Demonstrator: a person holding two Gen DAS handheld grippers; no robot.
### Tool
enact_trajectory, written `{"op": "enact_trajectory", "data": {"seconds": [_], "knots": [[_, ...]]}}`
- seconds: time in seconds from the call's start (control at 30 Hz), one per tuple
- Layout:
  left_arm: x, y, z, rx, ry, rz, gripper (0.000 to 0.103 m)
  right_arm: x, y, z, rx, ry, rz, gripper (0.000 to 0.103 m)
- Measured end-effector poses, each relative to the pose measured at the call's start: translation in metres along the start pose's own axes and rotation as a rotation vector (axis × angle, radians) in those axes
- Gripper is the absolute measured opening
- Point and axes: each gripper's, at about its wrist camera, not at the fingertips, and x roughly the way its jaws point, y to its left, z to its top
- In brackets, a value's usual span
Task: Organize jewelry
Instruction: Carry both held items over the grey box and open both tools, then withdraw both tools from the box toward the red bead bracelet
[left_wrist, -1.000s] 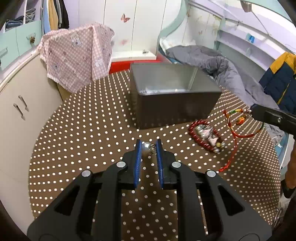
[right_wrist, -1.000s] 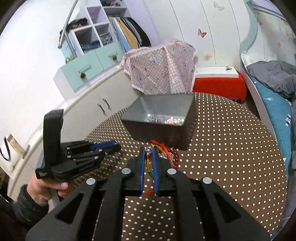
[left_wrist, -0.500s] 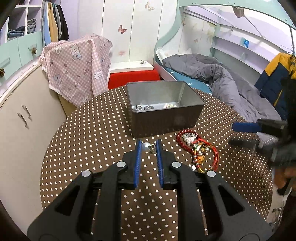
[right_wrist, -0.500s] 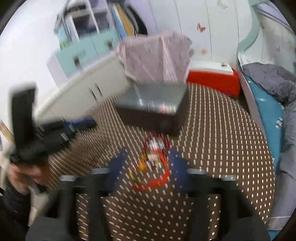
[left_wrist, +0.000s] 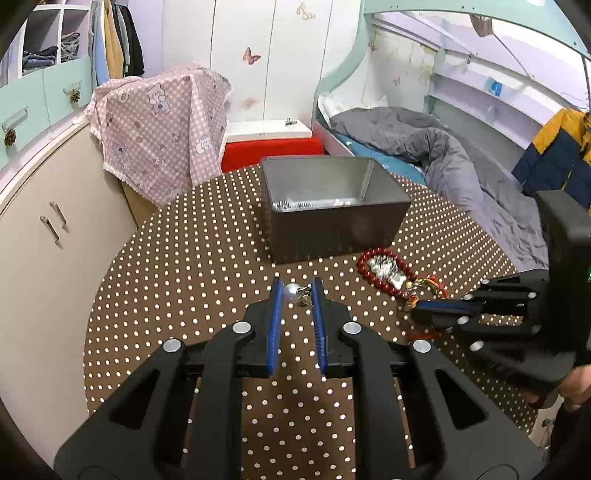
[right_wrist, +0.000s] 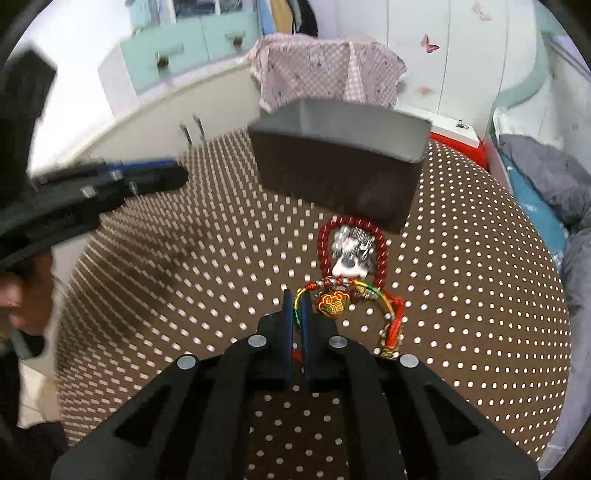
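One silvery pearl-like earring (left_wrist: 295, 293), perhaps metal-clasped, red bead bracelet (right_wrist: 352, 251)

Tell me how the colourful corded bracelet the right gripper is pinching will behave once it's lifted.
Probably floppy: the corded bracelet lies in a loose, uneven loop on the table, so it should sag. The gold charm may swing. The right gripper pinches only a thin strand, so it could slip. It touches the red bead bracelet and might tug it.

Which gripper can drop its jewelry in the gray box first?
Probably the left. The left gripper already holds a pearl earring lifted before the gray box. The right gripper pinches the colorful cord bracelet, which lies on the table.
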Motion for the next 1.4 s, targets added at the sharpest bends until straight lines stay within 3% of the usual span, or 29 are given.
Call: {"op": "enact_trajectory", "data": {"seconds": [0.37, 0.7, 0.87, 1.1, 1.13, 1.17, 1.2, 1.23, 1.3, 1.33, 1.37, 1.4], "knots": [[-0.031, -0.003, 0.04, 0.026, -0.109, -0.017, 0.015, -0.09, -0.038, 0.047, 0.133, -0.244, 0.202, 0.002], [-0.04, -0.006, 0.098, 0.045, -0.196, -0.059, 0.016, -0.122, -0.026, 0.127, 0.046, -0.37, 0.191, 0.003], [-0.027, -0.005, 0.128, 0.015, -0.2, -0.105, 0.016, -0.107, -0.037, 0.157, 0.06, -0.366, 0.214, 0.003], [0.004, -0.005, 0.15, 0.017, -0.169, -0.089, 0.017, -0.065, -0.055, 0.172, 0.13, -0.283, 0.23, 0.003], [0.009, -0.005, 0.151, 0.012, -0.161, -0.08, 0.022, -0.058, -0.059, 0.173, 0.152, -0.271, 0.24, 0.007], [0.013, -0.003, 0.152, 0.003, -0.152, -0.061, 0.053, -0.054, -0.063, 0.174, 0.176, -0.263, 0.242, 0.008], [0.014, 0.0, 0.151, -0.014, -0.16, -0.034, 0.087, -0.048, -0.068, 0.173, 0.204, -0.25, 0.235, 0.012], [0.012, 0.003, 0.149, -0.037, -0.189, -0.016, 0.092, -0.045, -0.072, 0.171, 0.226, -0.244, 0.216, 0.019], [0.01, 0.009, 0.146, -0.069, -0.195, -0.012, 0.094, -0.044, -0.077, 0.169, 0.256, -0.249, 0.187, 0.048], [0.01, 0.011, 0.145, -0.074, -0.189, -0.003, 0.094, -0.046, -0.081, 0.165, 0.283, -0.261, 0.165, 0.081], [0.009, 0.013, 0.142, -0.077, -0.189, 0.018, 0.096, -0.051, -0.085, 0.16, 0.306, -0.281, 0.136, 0.096], [0.006, 0.016, 0.139, -0.077, -0.194, 0.045, 0.096, -0.056, -0.088, 0.155, 0.322, -0.307, 0.105, 0.096]]}}
